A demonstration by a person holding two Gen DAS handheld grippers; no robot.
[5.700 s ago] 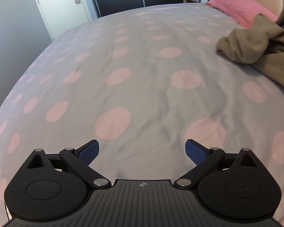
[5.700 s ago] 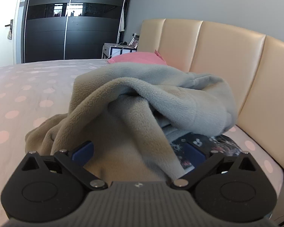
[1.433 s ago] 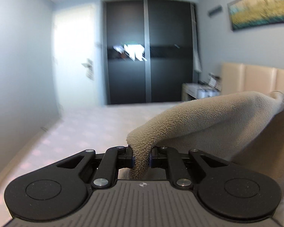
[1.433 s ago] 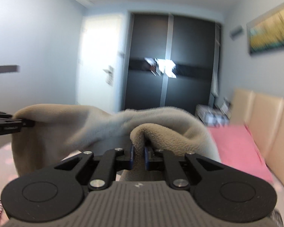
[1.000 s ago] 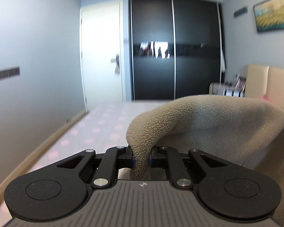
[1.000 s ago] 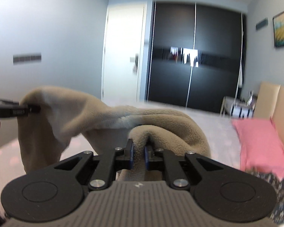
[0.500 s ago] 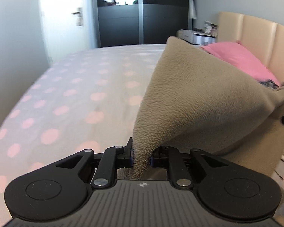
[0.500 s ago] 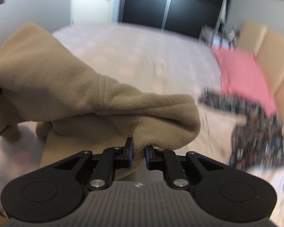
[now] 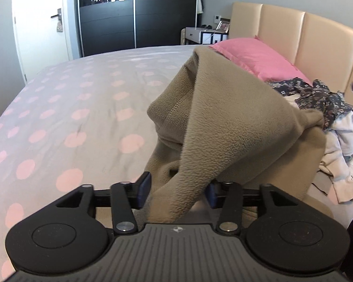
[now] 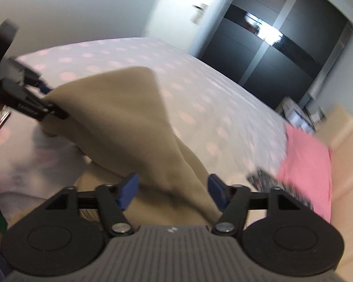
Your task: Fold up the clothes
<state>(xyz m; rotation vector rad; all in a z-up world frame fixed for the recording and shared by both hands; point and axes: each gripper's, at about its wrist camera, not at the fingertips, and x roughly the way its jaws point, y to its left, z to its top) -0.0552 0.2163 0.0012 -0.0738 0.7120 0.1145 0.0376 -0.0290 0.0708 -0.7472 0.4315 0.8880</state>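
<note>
My left gripper (image 9: 177, 192) has its jaws opening, and the tan fleece (image 9: 235, 127) runs down between them: a thick fold of it drapes over the gap between my blue pads (image 9: 143, 189), loose rather than pinched, the pads standing off to either side of it. From my left wrist view the fleece rises ahead of me in a peaked heap on the bed (image 9: 70, 108), a stitched hem edge showing on its left flank, its bulk slumping toward the right. The bed's cover is pale grey with pink dots. Beyond the fleece lies a pink pillow (image 9: 254, 58) against the padded beige headboard (image 9: 306, 37), and just to the right of the fleece sits a jumble of other clothes (image 9: 327, 108), dark floral cloth on top of pale pieces. My right gripper (image 10: 171, 191) has its jaws opening too, spread wide, and a ridge of the same fleece passes between them without either pad pressing on it. In my right wrist view, which is blurred and tilted, the fleece stretches away to the left in a broad flat panel with one corner peaked up, and at its far left edge I can see my left gripper at the cloth. A dark wardrobe (image 9: 138, 11) and a white door (image 9: 42, 23) stand at the far wall.
</note>
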